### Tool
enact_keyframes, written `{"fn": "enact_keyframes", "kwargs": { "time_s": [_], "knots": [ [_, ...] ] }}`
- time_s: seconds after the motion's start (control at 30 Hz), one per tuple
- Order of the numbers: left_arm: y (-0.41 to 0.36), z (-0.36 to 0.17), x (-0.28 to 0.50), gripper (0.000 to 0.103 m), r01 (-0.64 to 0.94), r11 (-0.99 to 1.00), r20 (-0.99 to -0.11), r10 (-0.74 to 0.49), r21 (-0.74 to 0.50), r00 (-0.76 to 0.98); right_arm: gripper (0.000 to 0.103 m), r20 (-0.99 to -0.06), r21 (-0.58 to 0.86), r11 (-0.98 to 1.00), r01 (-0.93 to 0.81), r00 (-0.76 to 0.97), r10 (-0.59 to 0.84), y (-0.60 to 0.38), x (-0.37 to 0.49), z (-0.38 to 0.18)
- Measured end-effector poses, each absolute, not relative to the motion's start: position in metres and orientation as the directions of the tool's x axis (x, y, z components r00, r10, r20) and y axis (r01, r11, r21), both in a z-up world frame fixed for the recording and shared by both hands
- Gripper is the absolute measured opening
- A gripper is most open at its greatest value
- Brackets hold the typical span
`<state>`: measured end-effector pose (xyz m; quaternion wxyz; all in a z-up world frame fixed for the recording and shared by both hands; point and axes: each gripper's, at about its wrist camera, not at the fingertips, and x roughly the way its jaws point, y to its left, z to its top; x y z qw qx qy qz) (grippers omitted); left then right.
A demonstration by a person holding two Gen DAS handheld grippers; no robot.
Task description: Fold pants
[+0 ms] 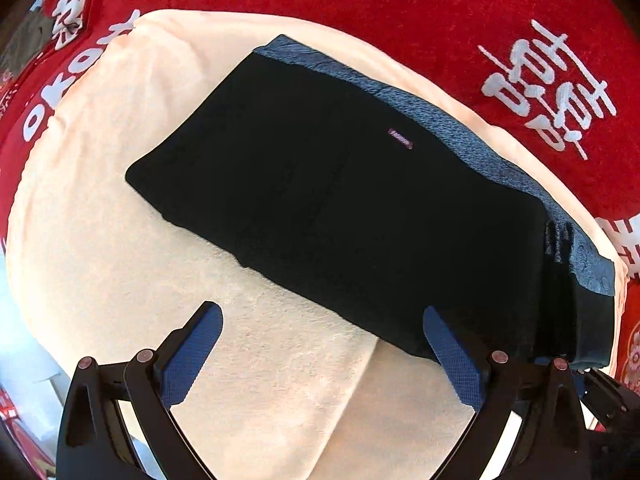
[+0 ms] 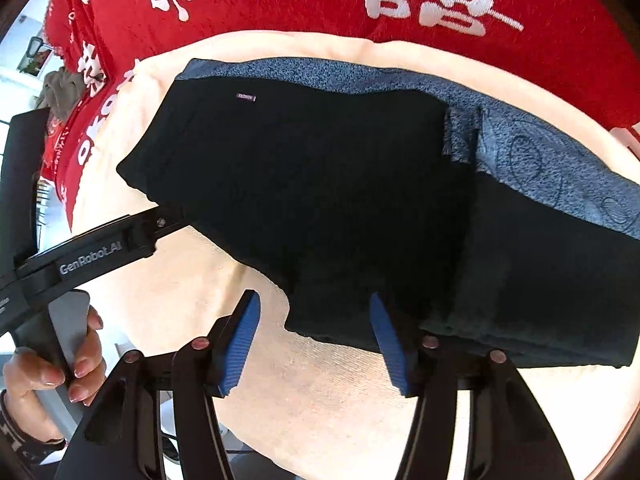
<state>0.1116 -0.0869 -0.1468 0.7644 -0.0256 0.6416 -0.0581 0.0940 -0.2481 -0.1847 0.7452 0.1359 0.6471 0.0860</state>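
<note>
Left wrist view showed the black pants [image 1: 340,200] lying as a folded slab on the cream towel [image 1: 120,240], long axis running from far left to near right. The left gripper [image 1: 322,354] hung with jaws wide apart and empty, just short of the near edge. The right gripper [image 2: 314,340], also spread and empty, sat closer, its fingers straddling that edge.

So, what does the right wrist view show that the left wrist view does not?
Only the right wrist view shows the person's hand on a grey handle, and the left claw reaching in from the side. Only the left wrist view shows the left claw from behind, open. Both show the folded black pants with a small label, the cream towel and the red cloth.
</note>
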Motion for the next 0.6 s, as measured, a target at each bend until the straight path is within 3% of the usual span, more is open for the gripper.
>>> {"fn": "enact_keyframes", "kwargs": {
  "time_s": [0.2, 0.37, 0.6],
  "knots": [
    [-0.067, -0.148, 0.112, 0.101, 0.023, 0.992, -0.976, -0.129, -0.127, 0.173, 0.035, -0.941, 0.321, 0.945, 0.058, 0.128, 0.312, -0.255, 0.092, -0.194],
    [-0.048, -0.151, 0.118, 0.101, -0.003, 0.988, -0.971, -0.148, -0.152, 0.186, 0.034, -0.938, 0.336, 0.938, 0.089, 0.119, 0.325, -0.26, 0.094, -0.2],
    [-0.006, -0.152, 0.126, 0.101, -0.064, 0.951, -0.93, -0.279, -0.302, 0.239, 0.035, -0.941, 0.329, 0.939, 0.098, 0.118, 0.317, -0.26, 0.094, -0.2]
  ]
}}
